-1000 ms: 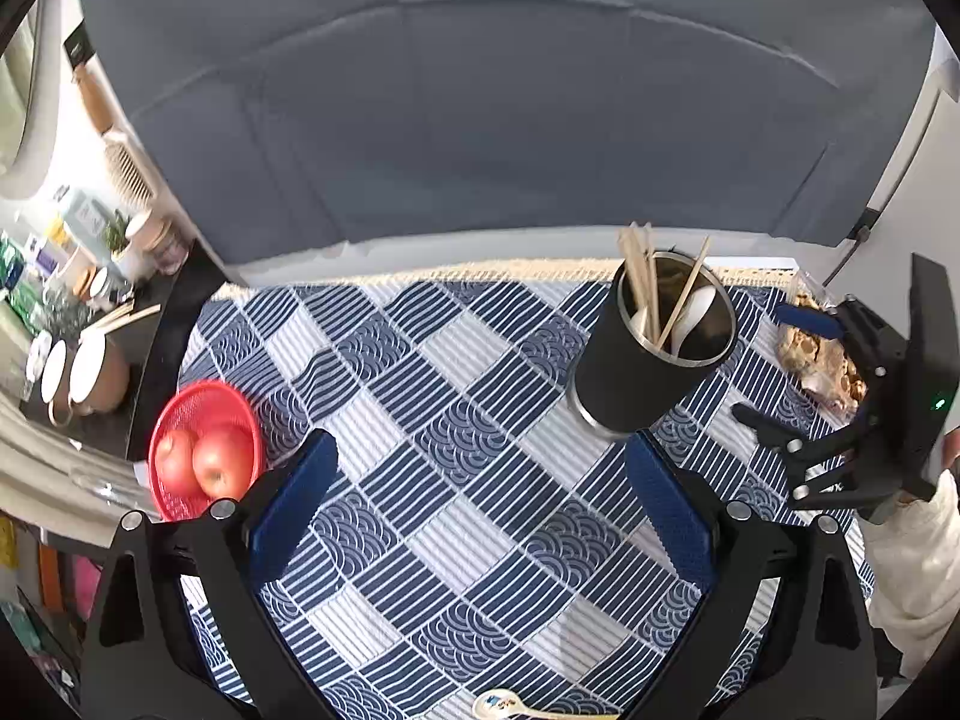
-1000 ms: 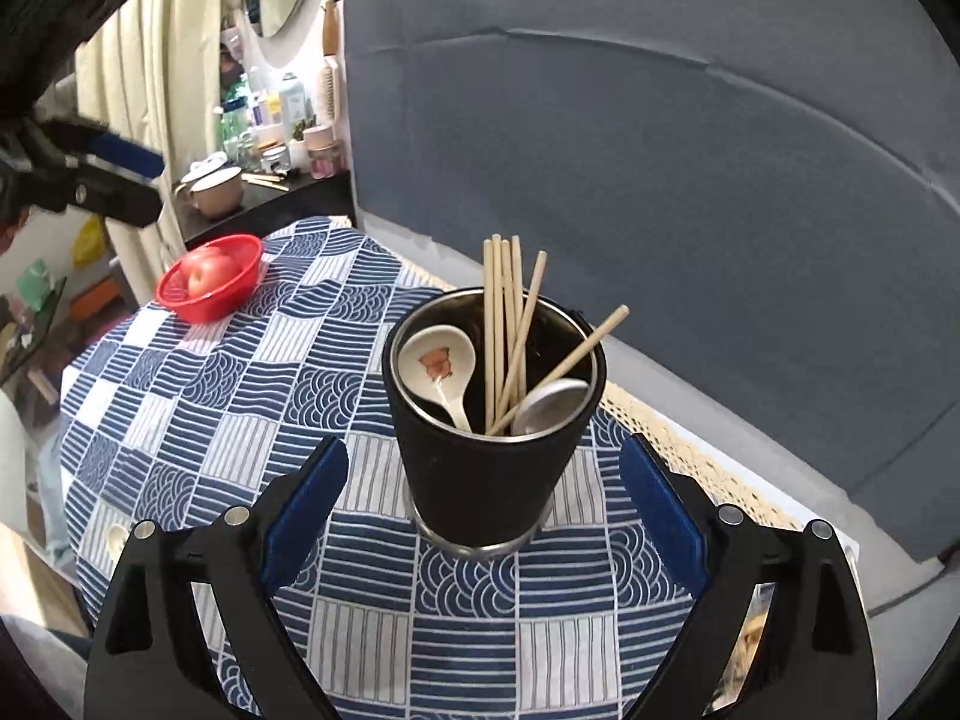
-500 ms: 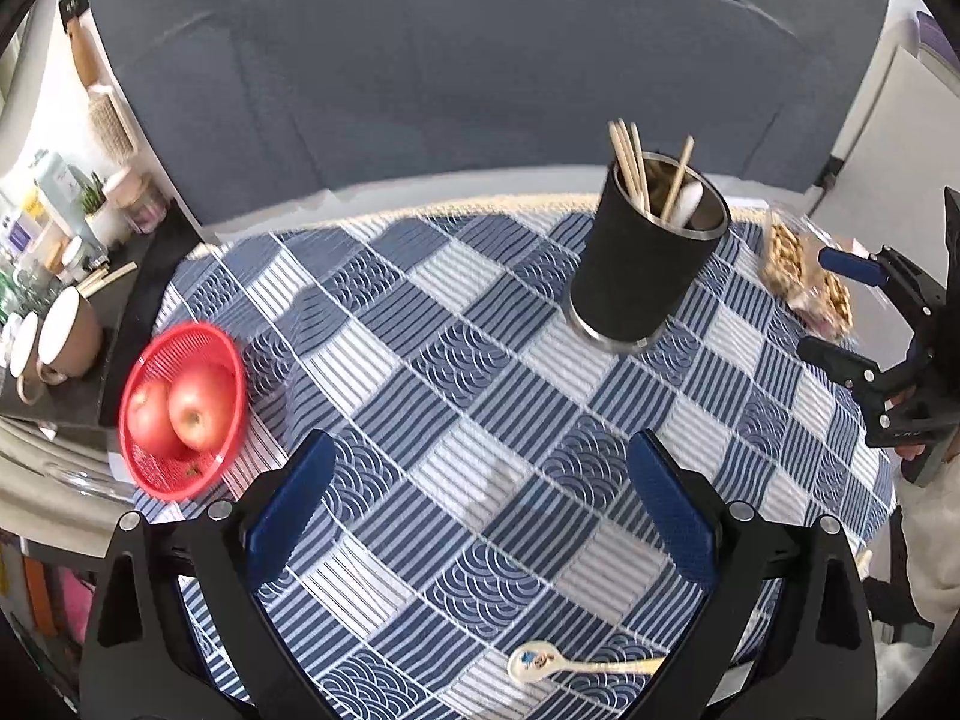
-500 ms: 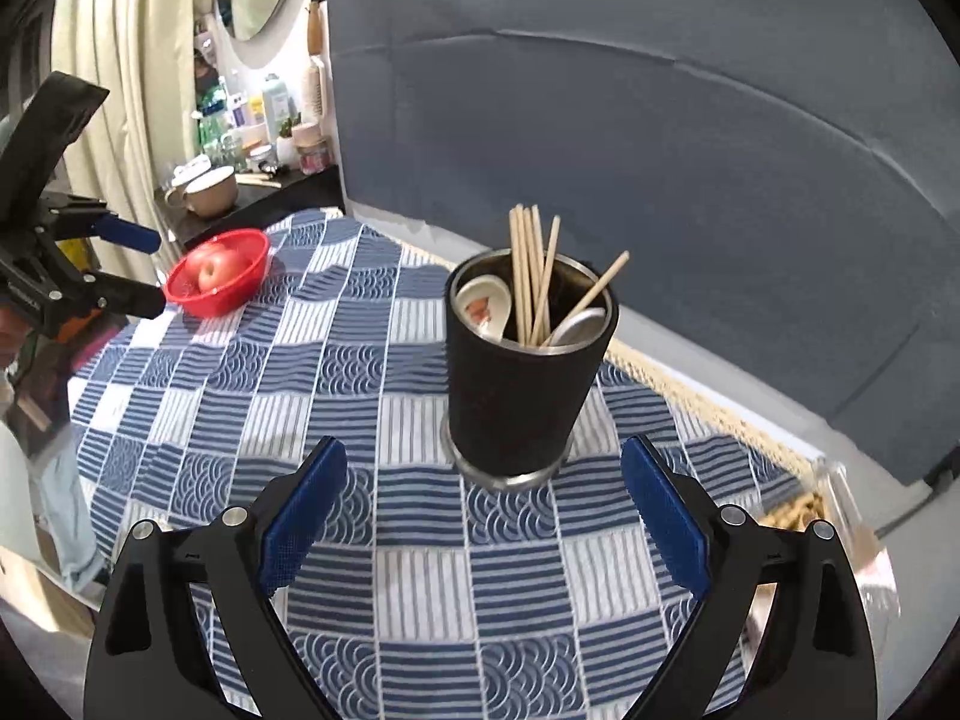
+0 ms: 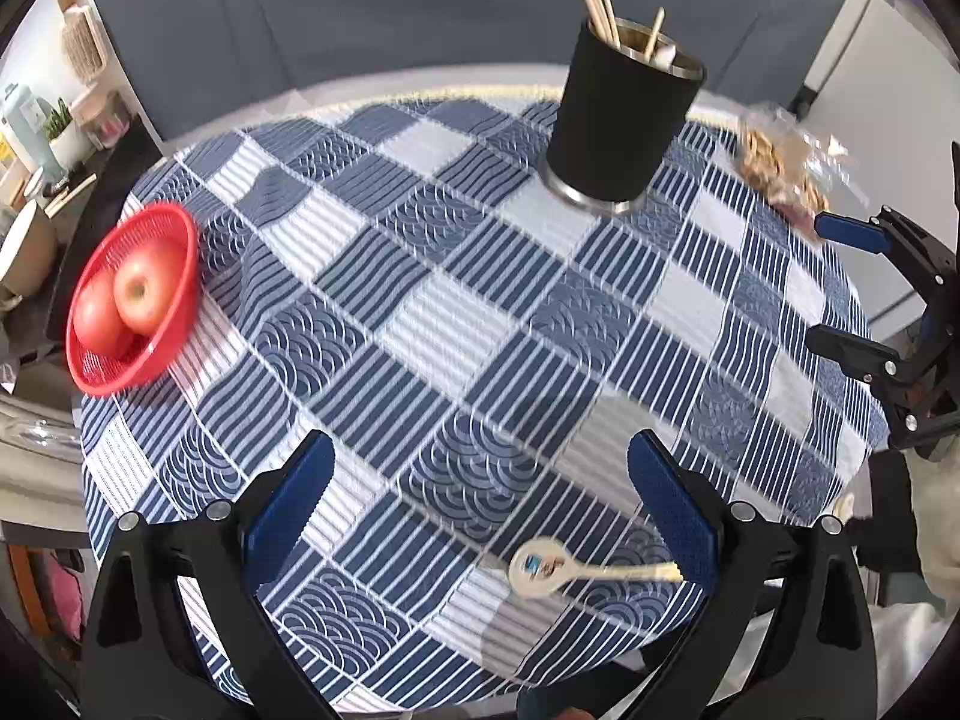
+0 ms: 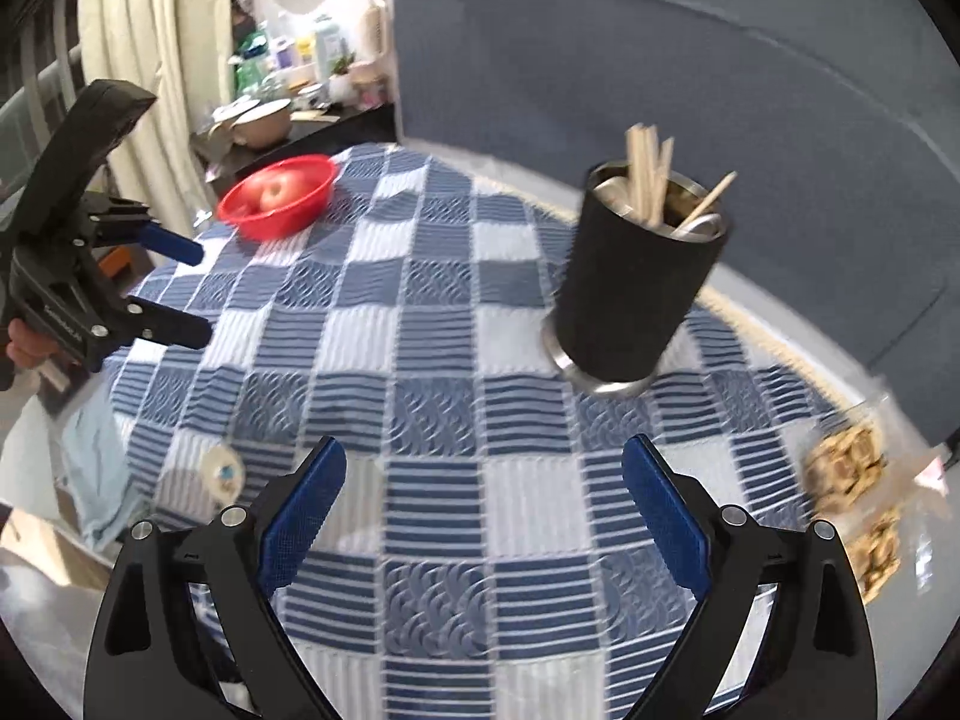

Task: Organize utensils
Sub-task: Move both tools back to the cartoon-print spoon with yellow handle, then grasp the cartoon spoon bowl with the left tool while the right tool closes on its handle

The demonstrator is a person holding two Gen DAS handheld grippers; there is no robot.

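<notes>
A black utensil cup (image 5: 624,114) with wooden chopsticks and spoons stands at the far side of the blue checked tablecloth (image 5: 468,324); it also shows in the right wrist view (image 6: 636,288). A white ceramic spoon (image 5: 576,570) lies near the table's front edge, just past my left gripper (image 5: 480,480), which is open and empty. The spoon's bowl shows in the right wrist view (image 6: 222,471). My right gripper (image 6: 483,483) is open and empty, well short of the cup. Each gripper shows in the other's view: the right gripper (image 5: 840,288) and the left gripper (image 6: 180,288).
A red basket with apples (image 5: 132,300) sits at the table's left edge, also in the right wrist view (image 6: 276,195). A clear bag of snacks (image 5: 780,168) lies at the right, seen too in the right wrist view (image 6: 852,492). A dark shelf with mugs and bottles (image 6: 276,114) stands beyond the basket.
Both grippers have pulled back from the cup. The table looks further away in both views, and the white spoon has come fully into the left wrist view.
</notes>
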